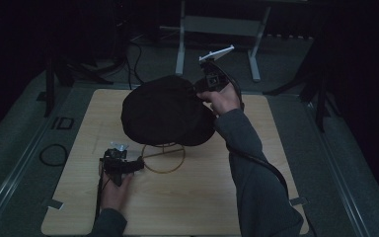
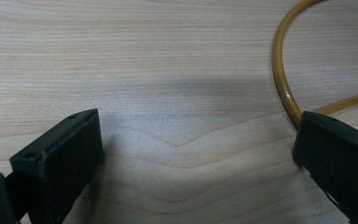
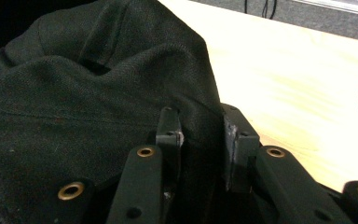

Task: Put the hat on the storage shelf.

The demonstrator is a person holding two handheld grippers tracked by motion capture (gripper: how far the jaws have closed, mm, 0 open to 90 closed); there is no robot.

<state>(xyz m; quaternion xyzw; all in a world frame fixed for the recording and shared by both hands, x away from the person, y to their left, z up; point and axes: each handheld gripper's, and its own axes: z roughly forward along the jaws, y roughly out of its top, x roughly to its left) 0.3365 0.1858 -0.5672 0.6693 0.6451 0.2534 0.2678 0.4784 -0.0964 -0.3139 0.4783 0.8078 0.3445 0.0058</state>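
Your right gripper [image 1: 203, 91] clamps the black hat [image 1: 165, 111] on its wire stand [image 1: 164, 158]; your left gripper [image 1: 137, 165] rests apart on the counter [image 1: 202, 197].

High view: the hat sits over the stand at mid-counter, your right gripper pinching its far right edge, and your left gripper lies low by the stand's ring base, left of it. Left gripper view: jaws stand wide apart on bare wood [image 2: 168, 70], one jaw just beside the yellow wire ring [image 2: 282, 79]. Right gripper view: your right gripper [image 3: 200, 135] has its jaws close together, clamped on a fold of the hat's fabric [image 3: 74, 93], with the counter [image 3: 298, 84] behind.
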